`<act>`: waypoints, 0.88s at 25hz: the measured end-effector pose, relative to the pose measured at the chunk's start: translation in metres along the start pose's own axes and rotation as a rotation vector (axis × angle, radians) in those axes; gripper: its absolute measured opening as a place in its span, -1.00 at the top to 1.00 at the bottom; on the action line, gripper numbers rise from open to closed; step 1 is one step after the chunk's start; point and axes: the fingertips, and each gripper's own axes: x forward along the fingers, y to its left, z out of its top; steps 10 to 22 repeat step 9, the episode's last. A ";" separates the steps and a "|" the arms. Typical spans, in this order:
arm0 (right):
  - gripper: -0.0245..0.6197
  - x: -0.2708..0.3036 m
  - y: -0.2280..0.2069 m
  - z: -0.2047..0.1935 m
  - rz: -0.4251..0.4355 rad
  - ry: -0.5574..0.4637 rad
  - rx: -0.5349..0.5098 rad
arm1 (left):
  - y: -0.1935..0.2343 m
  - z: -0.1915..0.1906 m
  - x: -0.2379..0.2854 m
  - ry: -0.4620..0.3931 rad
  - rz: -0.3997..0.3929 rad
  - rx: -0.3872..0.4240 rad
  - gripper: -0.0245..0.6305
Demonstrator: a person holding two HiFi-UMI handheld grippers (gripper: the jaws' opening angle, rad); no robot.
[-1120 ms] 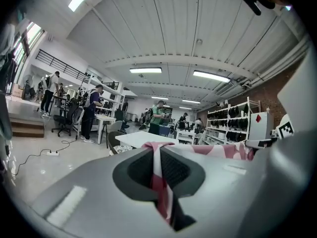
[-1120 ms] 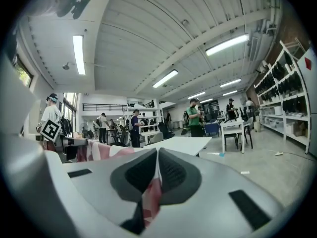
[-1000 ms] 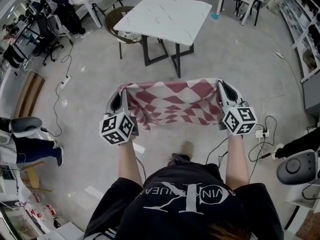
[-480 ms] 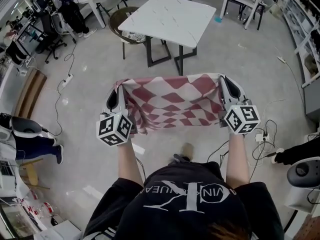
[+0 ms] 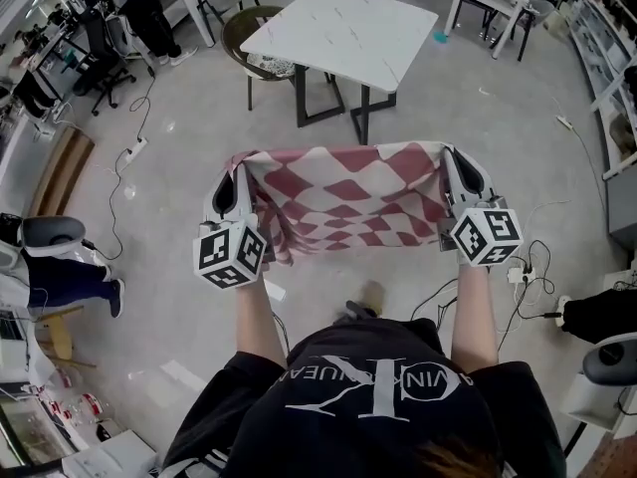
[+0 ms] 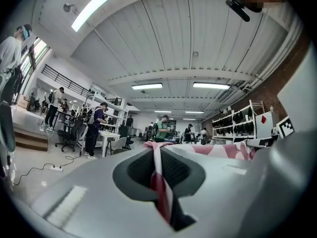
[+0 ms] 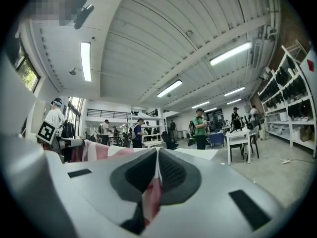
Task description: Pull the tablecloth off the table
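The red-and-white diamond tablecloth (image 5: 343, 202) hangs stretched between my two grippers, off the bare white marble table (image 5: 343, 36) that stands ahead of me. My left gripper (image 5: 239, 172) is shut on the cloth's left corner, and a pinched fold of tablecloth (image 6: 159, 175) shows between its jaws. On the other side, my right gripper (image 5: 450, 165) is shut on the right corner, with a strip of tablecloth (image 7: 153, 192) clamped in its jaws. The cloth sags a little in the middle and bunches below the left gripper.
A round chair (image 5: 249, 30) stands at the table's left side. A power strip (image 5: 130, 151) and cables lie on the floor at left, more cables and a plug block (image 5: 518, 272) at right. Shelving (image 5: 607, 38) lines the right wall. Several people (image 6: 94, 130) stand far off.
Both grippers have lifted a little with the cloth, which now hangs more evenly spread. The table has drifted slightly right in the view as my head moved.
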 end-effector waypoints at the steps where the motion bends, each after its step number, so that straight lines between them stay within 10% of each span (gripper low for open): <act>1: 0.87 0.000 0.001 0.000 0.000 0.000 0.000 | 0.001 0.000 -0.001 0.001 0.000 0.001 0.85; 22: 0.87 0.009 -0.007 0.000 -0.004 0.000 0.008 | -0.002 0.001 0.011 0.003 -0.003 0.006 0.85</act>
